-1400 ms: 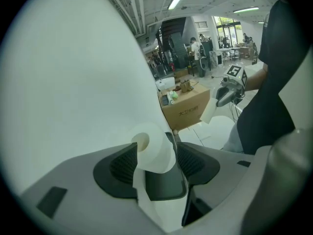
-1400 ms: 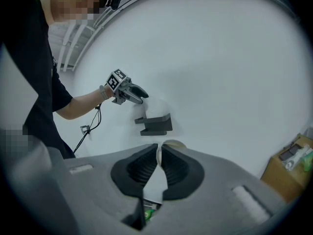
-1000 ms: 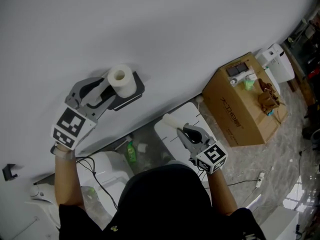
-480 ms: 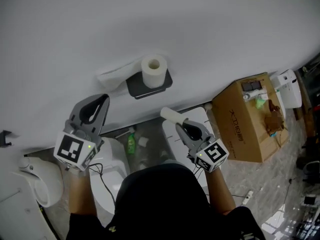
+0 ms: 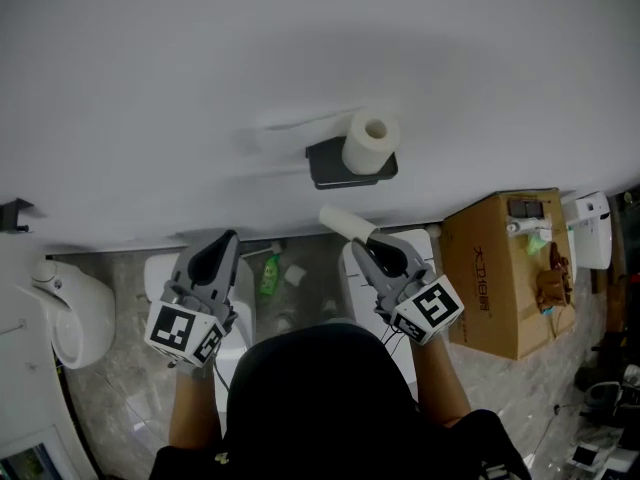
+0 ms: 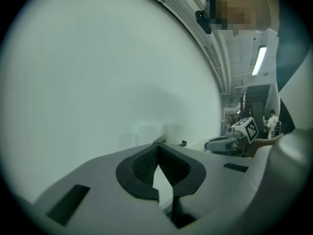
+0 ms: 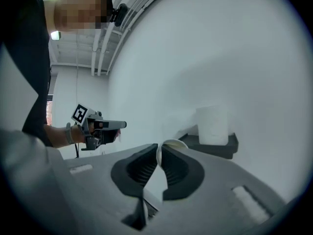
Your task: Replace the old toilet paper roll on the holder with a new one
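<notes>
A full white toilet paper roll [image 5: 370, 140] stands on end on the dark wall holder [image 5: 335, 166]; in the right gripper view the roll [image 7: 213, 125] sits on the holder [image 7: 217, 146] ahead. My right gripper [image 5: 372, 252] is shut on a pale empty tube [image 5: 346, 224], whose rim [image 7: 172, 144] shows between the pads. The left gripper [image 5: 222, 243] hangs low and left of the holder, shut with nothing in it. In the left gripper view its tips [image 6: 157, 153] meet, facing the bare wall.
A white toilet [image 5: 70, 308] stands at the left. A cardboard box [image 5: 500, 268] with small items on top is at the right, beside a white appliance [image 5: 592, 230]. A green bottle [image 5: 270, 276] lies on the floor below the holder.
The left gripper let go of the roll, pulled back down and left from the holder, and closed. The roll stayed on the holder. The right gripper moved slightly toward the wall with the tube.
</notes>
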Demonstrator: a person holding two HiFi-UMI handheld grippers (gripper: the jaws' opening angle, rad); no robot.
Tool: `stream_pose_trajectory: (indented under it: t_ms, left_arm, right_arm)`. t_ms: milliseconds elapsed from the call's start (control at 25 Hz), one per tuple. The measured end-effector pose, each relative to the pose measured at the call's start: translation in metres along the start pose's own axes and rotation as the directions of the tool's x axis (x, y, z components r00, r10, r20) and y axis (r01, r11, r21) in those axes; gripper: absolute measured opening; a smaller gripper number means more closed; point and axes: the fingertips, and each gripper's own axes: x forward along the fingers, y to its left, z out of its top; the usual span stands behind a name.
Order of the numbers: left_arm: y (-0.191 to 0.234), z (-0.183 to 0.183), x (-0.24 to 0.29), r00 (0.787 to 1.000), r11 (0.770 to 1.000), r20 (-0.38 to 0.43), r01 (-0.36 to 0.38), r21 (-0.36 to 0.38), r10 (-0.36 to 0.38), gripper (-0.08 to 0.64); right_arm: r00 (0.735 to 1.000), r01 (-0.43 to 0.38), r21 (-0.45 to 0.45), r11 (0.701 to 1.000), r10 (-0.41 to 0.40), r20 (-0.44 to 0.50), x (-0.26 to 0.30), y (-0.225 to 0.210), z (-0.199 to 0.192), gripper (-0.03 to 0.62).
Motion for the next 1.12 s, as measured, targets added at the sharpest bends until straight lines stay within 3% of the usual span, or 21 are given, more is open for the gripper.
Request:
stream_pose_trajectory:
  t_ms: [360, 440, 760, 880, 1120]
  left_arm:
    - [0.007, -0.039, -0.036, 0.991, 0.990, -0.032, -0.129, -0.053, 0.128, 0.012]
    - [0.009, -0.047, -0.042, 0.991, 0.990, -0.028, -0.134, -0.033, 0.134, 0.012]
    - [0.004, -0.049, -0.051, 0.990, 0.984, 0.007, -0.139, -0.111, 0.140, 0.012]
    - [0.004, -0.051, -0.052, 0.989, 0.985, 0.025, -0.142, -0.096, 0.145, 0.012]
    - [-0.006, -0.043, -0.047, 0.993, 0.988, -0.011, -0.115, -0.099, 0.114, 0.013]
  right_arm:
    - [0.994, -0.109, -0.016, 0.994, 0.108, -0.017, 0.033, 0.033, -0.001, 0.021]
    - [0.993, -0.120, -0.028, 0.992, 0.120, -0.018, 0.036, 0.036, -0.003, 0.021]
    - [0.989, -0.149, -0.034, 0.988, 0.148, -0.026, 0.039, 0.051, -0.006, 0.021]
    - [0.990, -0.140, -0.030, 0.990, 0.139, -0.022, 0.038, 0.050, -0.008, 0.021]
    - [0.993, -0.120, -0.029, 0.992, 0.119, -0.019, 0.033, 0.047, -0.009, 0.021]
